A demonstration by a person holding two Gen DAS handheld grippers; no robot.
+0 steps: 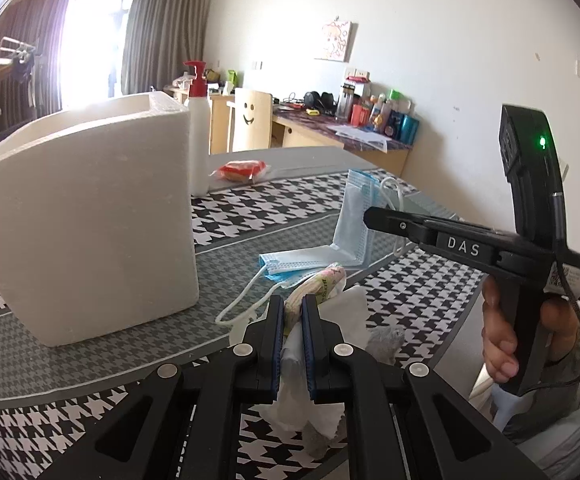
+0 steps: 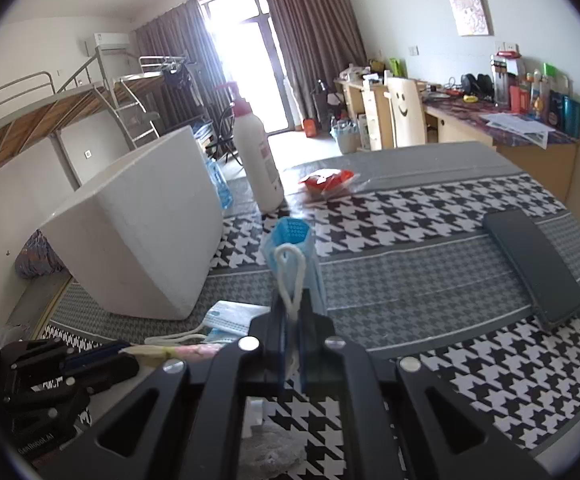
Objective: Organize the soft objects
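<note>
Pleated blue mask (image 2: 293, 264) hangs creased beside blocky foam box (image 2: 146, 236).

Both wrist cameras sit low and close over the houndstooth table (image 1: 90, 360), looking along their fingers toward its far edge, sharing the white foam box (image 1: 82, 216) and pump bottle (image 2: 260, 160).

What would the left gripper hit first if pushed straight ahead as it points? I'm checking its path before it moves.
Probably the blue face mask lying on the table just beyond the left gripper, which is shut on a tissue pack. Depth is hard to judge.
</note>
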